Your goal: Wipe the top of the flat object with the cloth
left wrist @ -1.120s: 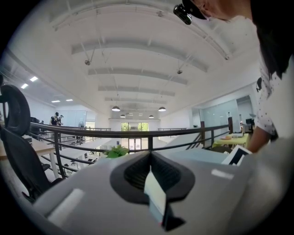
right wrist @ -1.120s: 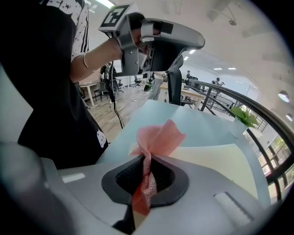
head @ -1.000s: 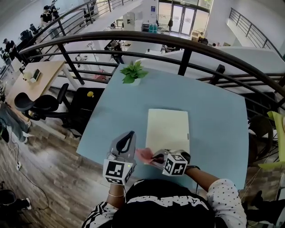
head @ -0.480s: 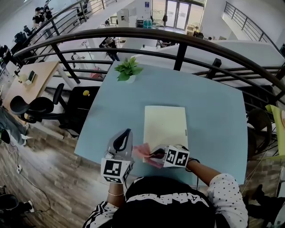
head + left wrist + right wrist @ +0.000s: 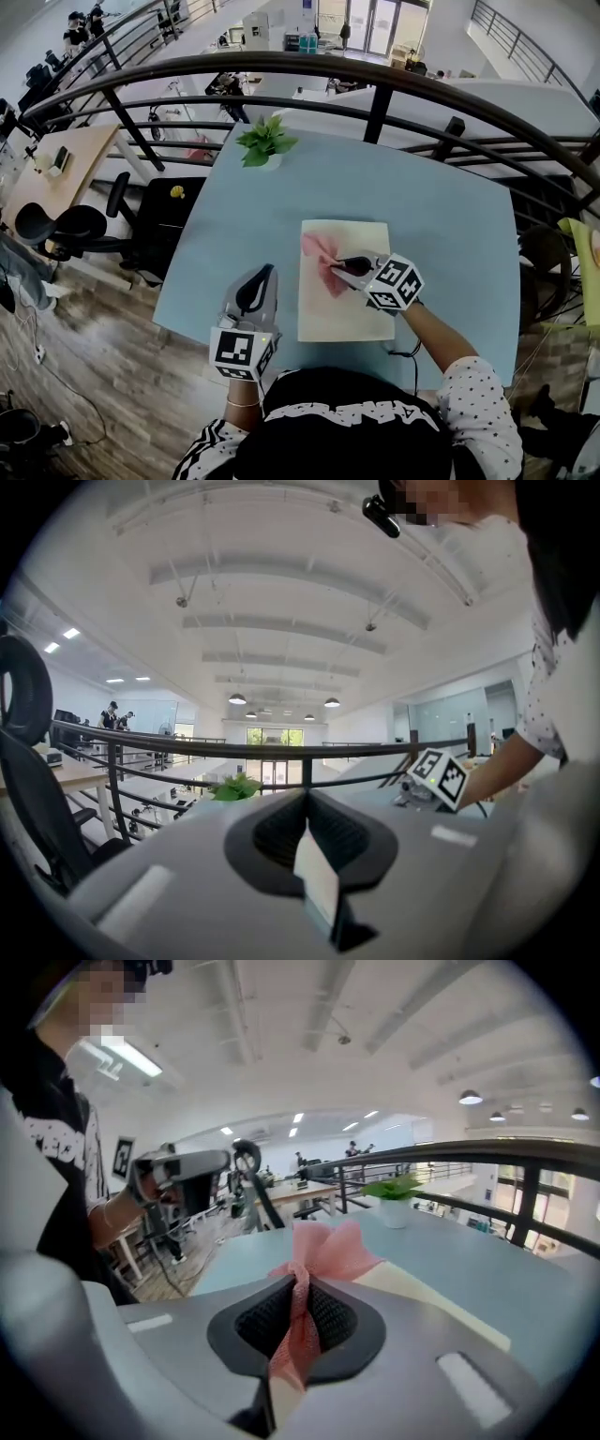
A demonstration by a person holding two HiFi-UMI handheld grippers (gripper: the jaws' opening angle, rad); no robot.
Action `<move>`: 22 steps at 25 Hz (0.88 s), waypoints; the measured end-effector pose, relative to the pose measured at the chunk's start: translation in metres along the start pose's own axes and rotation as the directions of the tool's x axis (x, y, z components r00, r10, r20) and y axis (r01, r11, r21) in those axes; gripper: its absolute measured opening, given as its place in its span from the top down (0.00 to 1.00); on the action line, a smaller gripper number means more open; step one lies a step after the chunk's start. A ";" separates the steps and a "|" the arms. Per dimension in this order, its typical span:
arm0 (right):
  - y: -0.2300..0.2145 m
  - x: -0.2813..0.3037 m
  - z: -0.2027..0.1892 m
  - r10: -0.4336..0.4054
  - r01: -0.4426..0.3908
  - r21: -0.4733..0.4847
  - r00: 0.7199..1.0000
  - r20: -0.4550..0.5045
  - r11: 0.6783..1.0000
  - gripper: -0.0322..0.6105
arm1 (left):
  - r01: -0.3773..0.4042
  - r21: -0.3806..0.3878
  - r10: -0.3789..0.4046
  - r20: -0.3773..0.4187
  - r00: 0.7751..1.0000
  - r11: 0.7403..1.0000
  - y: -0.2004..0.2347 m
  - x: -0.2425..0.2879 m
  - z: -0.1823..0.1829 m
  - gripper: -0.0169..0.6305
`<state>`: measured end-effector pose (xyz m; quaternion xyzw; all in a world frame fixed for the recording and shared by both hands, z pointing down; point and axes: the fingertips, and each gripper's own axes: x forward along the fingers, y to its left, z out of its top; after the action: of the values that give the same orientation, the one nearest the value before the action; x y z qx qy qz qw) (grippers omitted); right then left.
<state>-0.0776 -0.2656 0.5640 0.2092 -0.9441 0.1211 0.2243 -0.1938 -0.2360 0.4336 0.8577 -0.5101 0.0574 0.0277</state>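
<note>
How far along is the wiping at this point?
Done: the pink mesh cloth is clamped in the right gripper. In hand: it rests on the far-left part of the cream flat board. Left: probably the near half. The left gripper hangs shut, empty.

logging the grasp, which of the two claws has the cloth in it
The right claw: it is shut on the pink cloth over the flat cream object. The left claw is shut on nothing, off to that object's left.

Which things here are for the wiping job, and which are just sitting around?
For the job: pink cloth, cream flat pad, right gripper pinching the cloth.
Just sitting around: potted plant, black chair, left gripper, shut and empty.
</note>
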 end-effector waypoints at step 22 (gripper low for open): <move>-0.112 0.030 -0.039 -0.306 0.154 -0.422 0.897 -0.320 0.893 0.92 | -0.024 0.004 0.025 -0.029 0.999 1.000 0.014 0.007 -0.001 0.97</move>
<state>-0.0377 -0.3621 0.6270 0.2457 -0.8558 -0.0573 0.4516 -0.2026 -0.2485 0.4349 0.8505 -0.5200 0.0710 0.0331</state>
